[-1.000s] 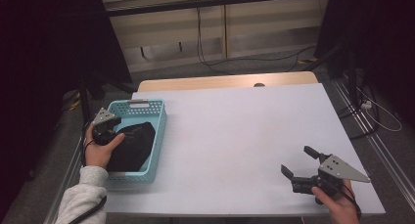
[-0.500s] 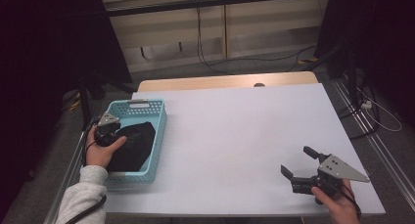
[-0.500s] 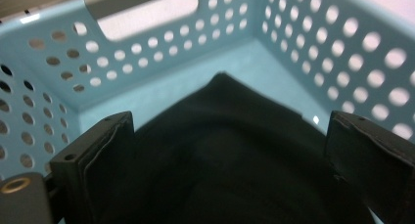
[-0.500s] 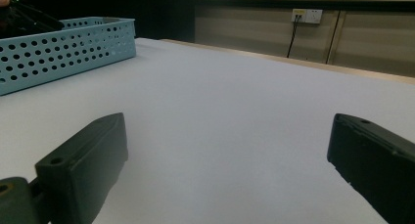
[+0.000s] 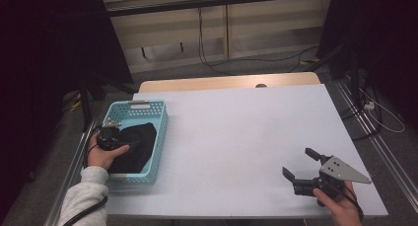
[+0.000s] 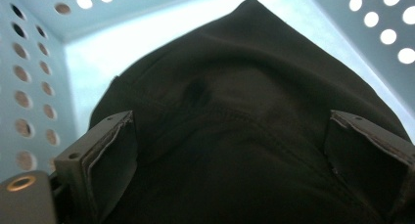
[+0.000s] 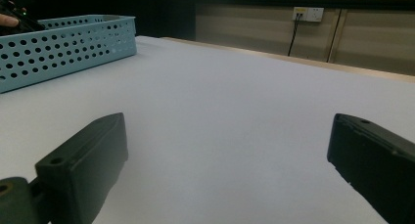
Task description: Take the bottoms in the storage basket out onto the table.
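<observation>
White table fills the middle of the room, with a wooden edge at the far side and dark floor and cables behind it. On the left part of the table sits a blue basket with little round holes in its walls. Its long side runs from the person toward the far wall.

Inside the basket lies a black cloth. It is bunched up, and it runs the long way of the basket, with a narrower end pointing toward the far wall. The cloth covers most of the basket floor.

The left gripper is down in the basket, right over the cloth. Seen from the left gripper view, its jaws are spread wide, one on each side of the cloth, not squeezing it. The basket walls stand close on both sides.

The right gripper is well apart, near the table's right front corner. Its jaws are spread too, with bare table between them.
</observation>
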The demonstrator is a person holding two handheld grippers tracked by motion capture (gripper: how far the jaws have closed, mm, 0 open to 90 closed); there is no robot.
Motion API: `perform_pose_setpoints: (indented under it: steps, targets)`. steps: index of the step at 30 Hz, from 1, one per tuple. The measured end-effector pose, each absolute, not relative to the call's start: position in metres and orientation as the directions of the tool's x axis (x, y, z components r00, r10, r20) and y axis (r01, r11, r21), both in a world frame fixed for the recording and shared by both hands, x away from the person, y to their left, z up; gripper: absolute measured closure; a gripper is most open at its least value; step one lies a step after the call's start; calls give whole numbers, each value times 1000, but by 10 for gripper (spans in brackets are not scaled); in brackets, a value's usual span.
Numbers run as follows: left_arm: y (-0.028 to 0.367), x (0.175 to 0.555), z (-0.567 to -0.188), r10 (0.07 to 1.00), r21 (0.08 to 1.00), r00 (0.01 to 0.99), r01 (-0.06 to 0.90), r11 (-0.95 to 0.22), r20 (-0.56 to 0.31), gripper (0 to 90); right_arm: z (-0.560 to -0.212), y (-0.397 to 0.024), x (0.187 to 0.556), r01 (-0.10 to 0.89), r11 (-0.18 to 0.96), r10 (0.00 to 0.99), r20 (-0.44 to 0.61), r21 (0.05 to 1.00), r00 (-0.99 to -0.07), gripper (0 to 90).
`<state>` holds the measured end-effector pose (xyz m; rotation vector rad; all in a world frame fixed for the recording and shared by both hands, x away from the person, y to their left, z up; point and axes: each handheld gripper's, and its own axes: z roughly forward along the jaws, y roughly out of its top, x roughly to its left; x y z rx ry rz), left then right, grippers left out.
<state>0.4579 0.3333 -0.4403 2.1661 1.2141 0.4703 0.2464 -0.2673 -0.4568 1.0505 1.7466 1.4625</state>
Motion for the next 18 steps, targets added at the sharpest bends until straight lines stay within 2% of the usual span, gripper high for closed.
perform_pose_setpoints:
  steps: [3, 10, 18]
  targets:
    - [333, 459, -442, 857, 643, 515, 650, -404, 18, 73, -457, -268, 246, 182, 69, 871, 29, 981, -490, 6]
    - [333, 461, -451, 873, 621, 484, 703, -347, -59, 75, -457, -269, 246, 180, 72, 871, 26, 981, -491, 6]
    - [330, 459, -453, 870, 617, 488, 705, -348, -67, 63, -457, -268, 246, 180, 72, 868, 27, 981, -496, 6]
